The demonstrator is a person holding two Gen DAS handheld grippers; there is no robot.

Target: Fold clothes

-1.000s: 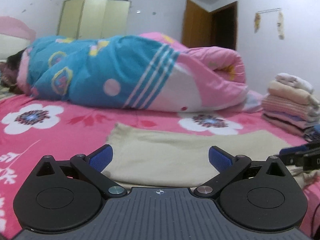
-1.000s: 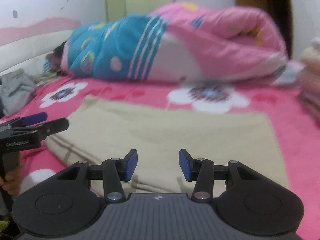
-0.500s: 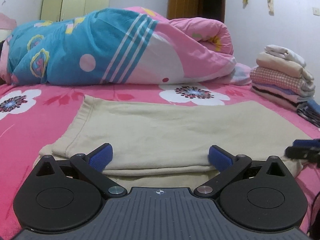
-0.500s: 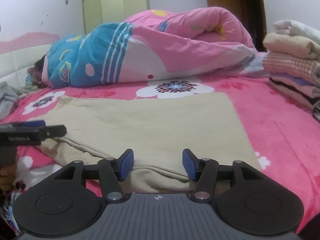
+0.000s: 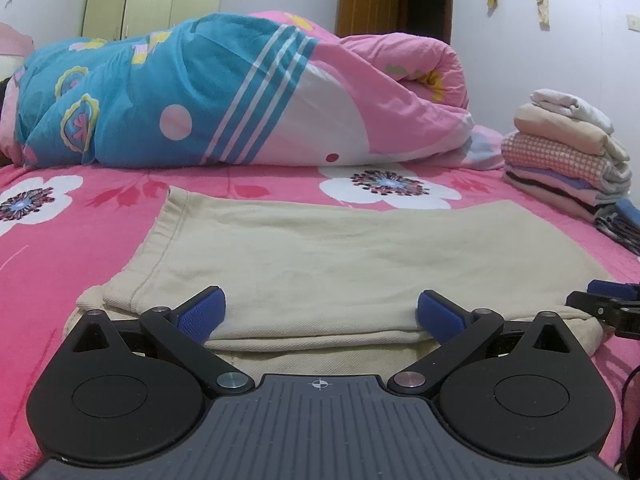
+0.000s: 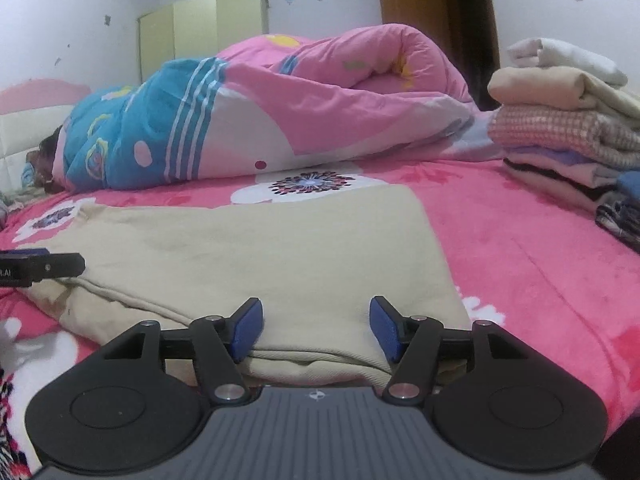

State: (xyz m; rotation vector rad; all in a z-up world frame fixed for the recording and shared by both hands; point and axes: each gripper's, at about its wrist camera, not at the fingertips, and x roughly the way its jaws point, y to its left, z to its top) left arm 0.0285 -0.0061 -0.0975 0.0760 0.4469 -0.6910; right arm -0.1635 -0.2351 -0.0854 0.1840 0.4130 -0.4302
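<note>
The right gripper, fingers opening, straddles the beige garment's near edge.

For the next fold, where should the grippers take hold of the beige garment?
Grip the beige garment at its near folded edge, one gripper toward each end, coming in low from the near side. The edge lies layered and slightly raised off the pink bedspread, so open jaws can slide around it.

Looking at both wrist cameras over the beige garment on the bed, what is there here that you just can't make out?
- Beige folded garment: its near edge sits behind each gripper's black body in both views, so its type is unclear.
- Right gripper: jaws opening over the hem; contact is hidden.
- Left gripper: only one fingertip shows at the right view's left edge.
- Stack of folded clothes: cut off by the right view's right edge.
- Pink-and-blue quilt: whatever lies beneath is covered.
</note>
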